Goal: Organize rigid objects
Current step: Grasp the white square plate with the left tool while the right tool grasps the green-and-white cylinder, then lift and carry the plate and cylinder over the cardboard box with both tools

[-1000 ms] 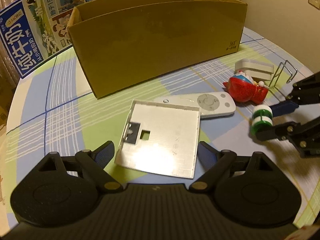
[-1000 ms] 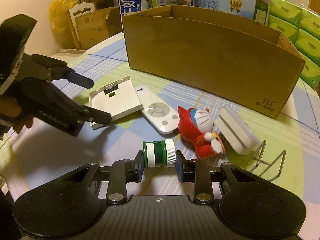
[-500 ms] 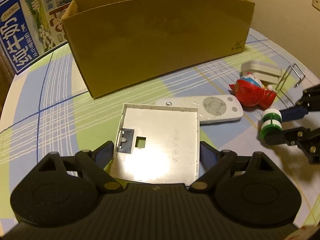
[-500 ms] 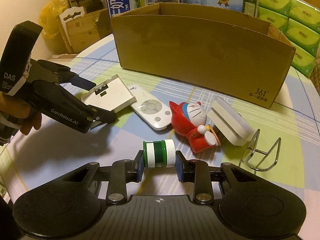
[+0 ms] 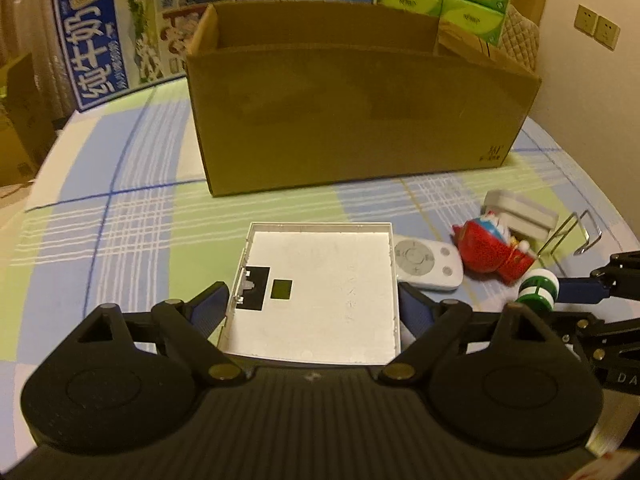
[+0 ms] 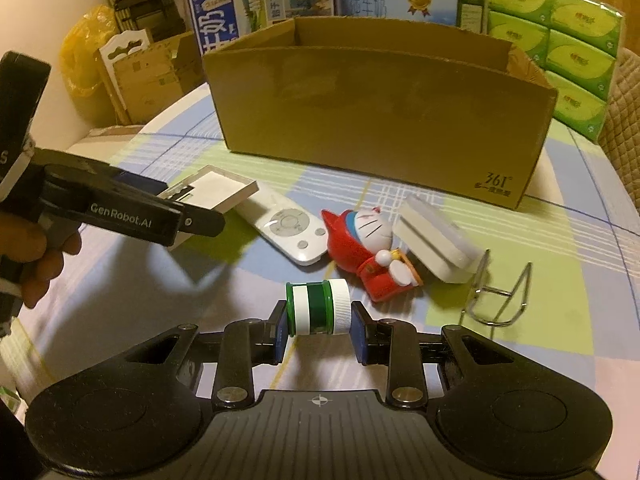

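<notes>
A white square panel (image 5: 320, 288) sits between the blue pads of my left gripper (image 5: 310, 308), which is shut on its two side edges. The panel is tilted up and covers the left end of the white remote (image 5: 424, 266). In the right wrist view the left gripper (image 6: 176, 204) holds this panel (image 6: 216, 186) over the remote (image 6: 288, 230). My right gripper (image 6: 320, 332) is shut on a small green-and-white bottle (image 6: 318, 308) lying sideways just above the tablecloth. The open cardboard box (image 6: 380, 120) stands behind.
A red cat figure (image 6: 360, 248) lies against a white block (image 6: 432, 240), with a wire stand (image 6: 500, 300) to their right. Milk cartons (image 5: 100, 52) and green tissue packs (image 6: 560, 40) stand behind the box. A person's hand (image 6: 36, 264) holds the left gripper.
The left gripper rolled square to the panel and closed in on its edges; the panel now sits straight between the pads. The right gripper kept still with the bottle.
</notes>
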### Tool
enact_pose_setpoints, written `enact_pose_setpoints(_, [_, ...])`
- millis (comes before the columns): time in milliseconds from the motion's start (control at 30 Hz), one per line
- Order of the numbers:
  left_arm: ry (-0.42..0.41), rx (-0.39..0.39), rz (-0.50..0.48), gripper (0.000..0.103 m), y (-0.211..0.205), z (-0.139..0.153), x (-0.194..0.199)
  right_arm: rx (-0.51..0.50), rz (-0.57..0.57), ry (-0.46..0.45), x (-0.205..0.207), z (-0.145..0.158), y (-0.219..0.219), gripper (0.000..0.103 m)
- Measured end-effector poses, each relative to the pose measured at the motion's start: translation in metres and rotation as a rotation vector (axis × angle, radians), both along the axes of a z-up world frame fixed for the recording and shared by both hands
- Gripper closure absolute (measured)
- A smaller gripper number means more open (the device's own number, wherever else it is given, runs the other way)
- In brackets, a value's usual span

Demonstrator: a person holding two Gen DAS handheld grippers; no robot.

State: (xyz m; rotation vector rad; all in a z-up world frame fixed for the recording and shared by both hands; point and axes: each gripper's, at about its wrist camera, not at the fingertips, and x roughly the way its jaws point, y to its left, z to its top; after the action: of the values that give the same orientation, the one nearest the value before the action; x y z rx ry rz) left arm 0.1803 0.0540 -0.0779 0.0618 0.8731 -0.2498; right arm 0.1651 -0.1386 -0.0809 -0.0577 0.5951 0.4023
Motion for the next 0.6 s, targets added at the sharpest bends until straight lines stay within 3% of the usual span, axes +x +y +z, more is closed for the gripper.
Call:
enact_pose_setpoints(333, [-0.083, -0.021, 0.056, 0.017, -0.016, 0.061, -0.028, 0.049, -0.059, -0.051, -0.014, 0.037, -0.017, 0.075])
enact_pose_setpoints(600, [-0.09, -0.029, 0.071, 0.017, -0.031, 0.094, -0.045, 0.082, -0.073, -0.091, -0.026, 0.065, -0.027, 0.075])
